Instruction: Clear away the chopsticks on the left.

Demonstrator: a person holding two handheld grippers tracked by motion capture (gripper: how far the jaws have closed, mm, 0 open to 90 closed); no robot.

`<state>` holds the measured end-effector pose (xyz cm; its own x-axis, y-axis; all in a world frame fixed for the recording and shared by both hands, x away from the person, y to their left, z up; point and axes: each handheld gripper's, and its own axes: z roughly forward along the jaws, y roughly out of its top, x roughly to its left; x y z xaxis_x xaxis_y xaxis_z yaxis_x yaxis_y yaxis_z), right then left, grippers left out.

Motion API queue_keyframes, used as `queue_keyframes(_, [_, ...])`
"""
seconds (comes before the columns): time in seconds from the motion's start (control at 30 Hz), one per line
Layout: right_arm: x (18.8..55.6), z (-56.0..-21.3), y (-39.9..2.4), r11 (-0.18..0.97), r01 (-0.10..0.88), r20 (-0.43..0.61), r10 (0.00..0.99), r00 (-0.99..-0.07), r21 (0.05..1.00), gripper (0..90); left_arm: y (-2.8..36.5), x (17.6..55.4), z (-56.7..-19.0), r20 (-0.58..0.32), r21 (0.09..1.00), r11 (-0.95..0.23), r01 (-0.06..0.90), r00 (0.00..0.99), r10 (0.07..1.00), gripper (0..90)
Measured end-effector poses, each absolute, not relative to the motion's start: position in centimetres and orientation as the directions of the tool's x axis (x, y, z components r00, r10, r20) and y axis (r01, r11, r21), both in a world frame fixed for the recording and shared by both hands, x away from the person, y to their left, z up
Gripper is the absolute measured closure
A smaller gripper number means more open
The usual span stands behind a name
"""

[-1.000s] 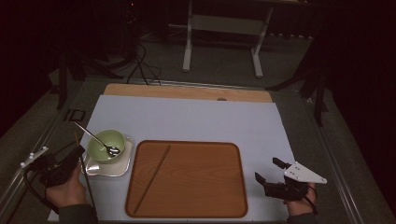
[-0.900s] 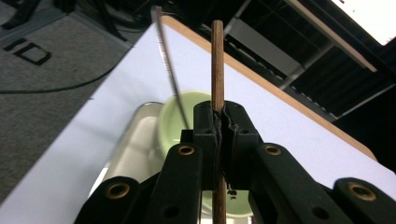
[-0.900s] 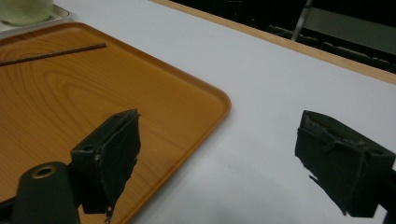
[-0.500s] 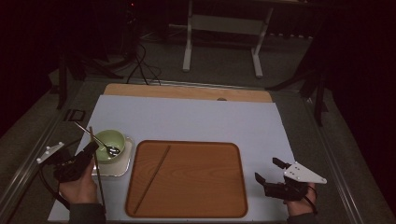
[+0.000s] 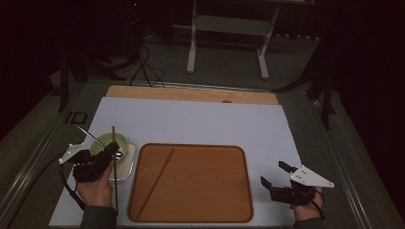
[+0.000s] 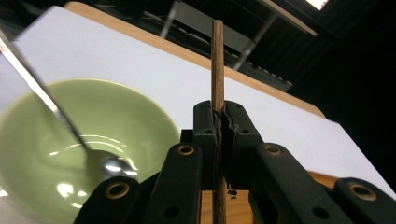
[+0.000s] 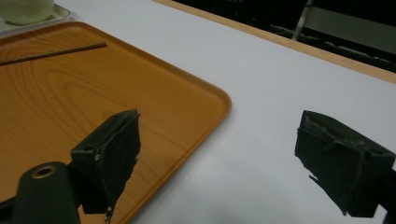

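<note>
My left gripper (image 5: 111,149) is shut on a thin brown chopstick (image 5: 114,191), which runs up and down the picture in the high view. In the left gripper view the chopstick (image 6: 217,60) stands straight up out of the closed jaws (image 6: 219,116). Right beside and below it sits a pale green bowl (image 6: 116,121) with a metal spoon (image 6: 105,163) resting in it. The bowl (image 5: 113,141) stands on a white square plate (image 5: 125,167). A second chopstick (image 5: 155,183) lies aslant on the wooden tray (image 5: 205,200). My right gripper (image 5: 273,174) stands open and empty, to the right of the tray.
The white mat (image 5: 200,121) covers the table, with a wooden strip (image 5: 191,94) along its far edge. In the right gripper view the tray's rounded corner (image 7: 219,100) lies just ahead of the left jaw, with the tray chopstick (image 7: 51,52) farther back.
My left gripper has carried the chopstick to the right, from the mat's left edge up to the bowl and plate. The right gripper has stayed put.
</note>
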<state>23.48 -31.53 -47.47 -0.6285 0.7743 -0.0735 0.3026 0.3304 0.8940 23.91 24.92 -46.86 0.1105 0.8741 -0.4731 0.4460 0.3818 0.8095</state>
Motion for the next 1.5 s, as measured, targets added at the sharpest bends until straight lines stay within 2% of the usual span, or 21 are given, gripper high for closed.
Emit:
queue_keyframes(0.13, [23.5,-47.5,-31.5,0.332,0.302,-0.074,0.772,-0.631,0.894,14.1,23.8,24.4,-47.3,-0.457,0.822,0.343,0.454,0.167,0.874,86.0])
queue_keyframes(0.37, [23.5,-47.5,-31.5,0.332,0.304,-0.073,0.773,-0.63,0.893,14.1,22.6,24.9,-48.1,-0.452,0.823,0.324,0.468,0.193,0.871,86.0])
queue_keyframes(0.63, [23.5,-47.4,-31.5,0.332,0.304,-0.073,0.773,-0.63,0.893,14.1,21.3,25.1,-49.5,-0.447,0.819,0.326,0.472,0.17,0.878,86.0])
queue_keyframes(0.87, [23.5,-47.4,-31.5,0.332,0.304,-0.073,0.773,-0.63,0.893,14.1,20.1,25.5,-50.3,-0.404,0.828,0.266,0.494,0.196,0.893,85.8])
queue_keyframes(1.13, [23.5,-47.4,-31.5,0.332,0.304,-0.073,0.773,-0.631,0.893,14.1,19.8,25.7,-50.9,-0.399,0.821,0.25,0.513,0.202,0.895,85.2])
queue_keyframes(1.5, [23.5,-47.4,-31.6,0.331,0.303,-0.073,0.773,-0.63,0.894,14.1,18.7,26.0,-51.1,-0.307,0.833,0.15,0.533,0.219,0.926,83.4])
